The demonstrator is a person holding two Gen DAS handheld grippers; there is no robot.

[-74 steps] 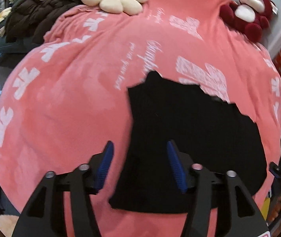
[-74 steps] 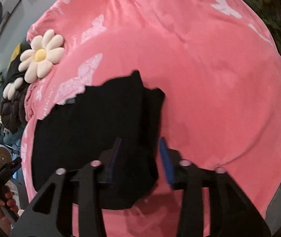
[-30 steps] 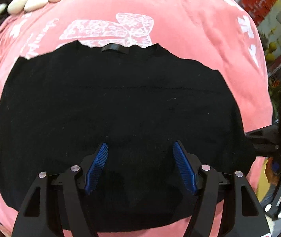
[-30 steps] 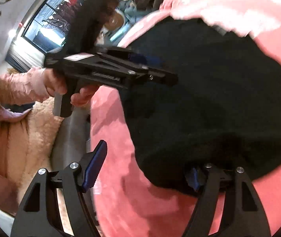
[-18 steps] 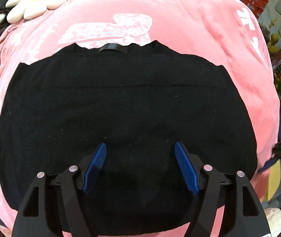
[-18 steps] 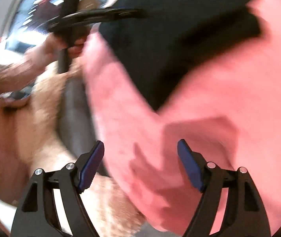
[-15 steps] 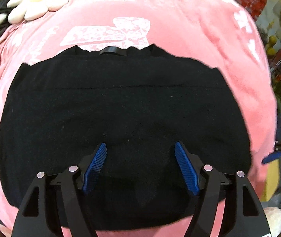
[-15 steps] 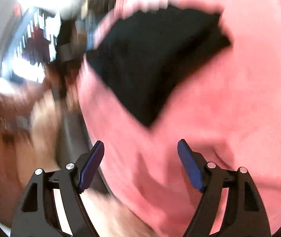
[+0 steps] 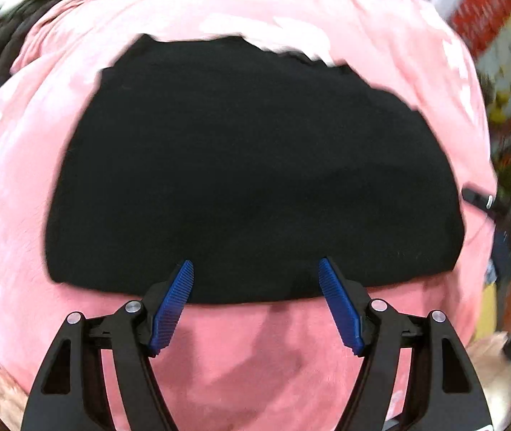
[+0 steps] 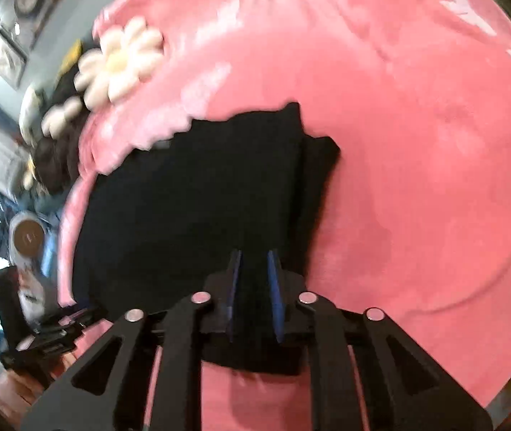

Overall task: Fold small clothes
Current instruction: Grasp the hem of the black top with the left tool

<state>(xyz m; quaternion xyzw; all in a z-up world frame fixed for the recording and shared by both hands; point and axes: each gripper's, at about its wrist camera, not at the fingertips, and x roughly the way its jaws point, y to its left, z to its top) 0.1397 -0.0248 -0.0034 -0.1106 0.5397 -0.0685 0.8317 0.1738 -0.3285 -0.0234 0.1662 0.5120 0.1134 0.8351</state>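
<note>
1. Black garment [image 9: 248, 165]: a matte, soft knit piece lying flat on the pink blanket [image 9: 241, 352], roughly trapezoidal in the left wrist view, with a jagged far edge and a straight near hem. In the right wrist view its right side [image 10: 313, 194] shows a second layer peeking out under the top one, so it appears folded there.

2. Pink blanket: plush, velvety pile with pale white printed motifs; it covers the whole work surface under the garment.

3. Flower cushion [image 10: 121, 63]: padded cream petals around a yellowish centre, lying at the blanket's far left corner, well apart from the garment.

4. Left gripper [image 9: 255, 301]: black frame with ribbed blue pads [image 9: 171, 305]. The jaws stand wide apart and grasp nothing; the tips hover just over the garment's near hem.

5. Right gripper [image 10: 253, 287]: the same build, seen blurred. Its jaws are narrow and closing over the garment's near right edge, with black cloth between the pads; whether they already pinch it cannot be told through the blur.

6. Right gripper in the left wrist view [image 9: 506, 212]: a dark, smeared shape just beside the garment's right edge.
</note>
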